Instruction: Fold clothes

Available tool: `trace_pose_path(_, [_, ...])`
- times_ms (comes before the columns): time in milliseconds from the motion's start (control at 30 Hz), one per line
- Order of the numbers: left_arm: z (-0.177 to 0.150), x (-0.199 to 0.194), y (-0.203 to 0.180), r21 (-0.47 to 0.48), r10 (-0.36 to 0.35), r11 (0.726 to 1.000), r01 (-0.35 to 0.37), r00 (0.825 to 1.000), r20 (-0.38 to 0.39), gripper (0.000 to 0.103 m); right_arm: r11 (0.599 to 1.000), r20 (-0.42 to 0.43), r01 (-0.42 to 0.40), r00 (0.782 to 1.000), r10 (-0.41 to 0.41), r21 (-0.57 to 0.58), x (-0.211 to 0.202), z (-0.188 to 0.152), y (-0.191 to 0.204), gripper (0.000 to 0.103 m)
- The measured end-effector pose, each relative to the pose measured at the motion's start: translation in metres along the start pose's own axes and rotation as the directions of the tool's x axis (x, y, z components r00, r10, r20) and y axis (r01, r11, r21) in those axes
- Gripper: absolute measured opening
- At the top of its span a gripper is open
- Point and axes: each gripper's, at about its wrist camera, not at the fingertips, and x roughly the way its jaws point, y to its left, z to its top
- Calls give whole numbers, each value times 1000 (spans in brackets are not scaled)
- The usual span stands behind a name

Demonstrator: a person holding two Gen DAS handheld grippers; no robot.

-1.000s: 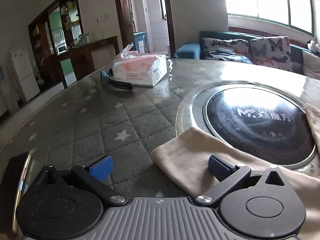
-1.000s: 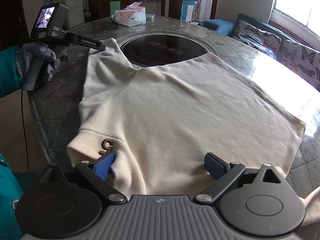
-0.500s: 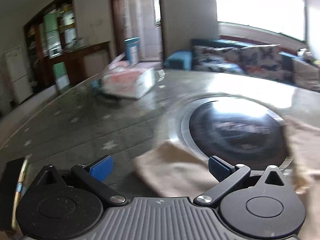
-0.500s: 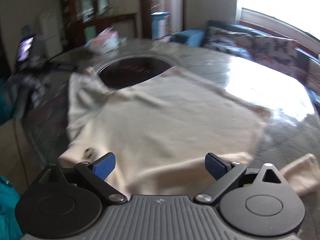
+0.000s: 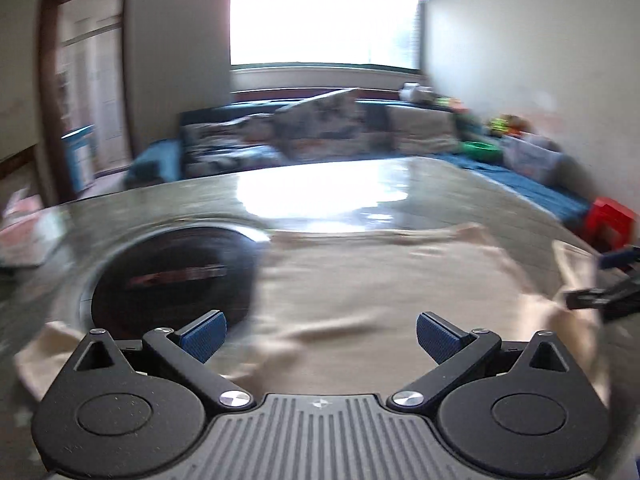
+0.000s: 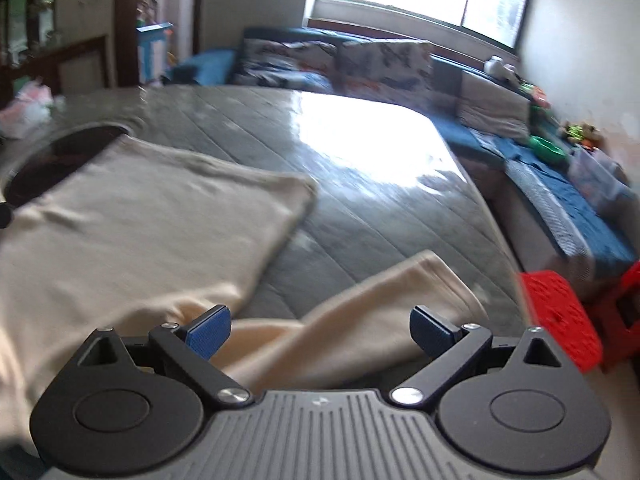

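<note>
Right now we hold both grippers low over the cream sweater (image 5: 392,280), which lies spread on the quilted grey table (image 6: 360,168), partly covering the round black cooktop (image 5: 172,276). Our left gripper (image 5: 318,334) has its fingers wide apart and empty above the sweater's body. Our right gripper (image 6: 320,330) is equally spread, a loose sleeve (image 6: 372,312) lying between its fingers.
</note>
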Motion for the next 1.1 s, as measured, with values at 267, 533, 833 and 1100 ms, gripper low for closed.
trace_pose_path(267, [-21, 0, -37, 128, -122, 984, 124, 992, -24, 103, 993, -32, 120, 992, -120, 7, -11, -28, -10, 101])
trace_pose_path(533, [-34, 7, -36, 129, -122, 983, 131, 990, -78, 103, 968, -61, 227, 973, -222, 104, -29, -51, -34, 103])
trace_pose_path(833, [-42, 12, -35, 128, -118, 983, 133, 986, -115, 103, 945, -10, 275, 960, -278, 178, -43, -48, -43, 103])
trace_pose_path(1100, [-43, 12, -36, 125, -113, 984, 128, 986, -120, 103, 973, 1, 217, 976, -217, 82, -11, -24, -15, 103])
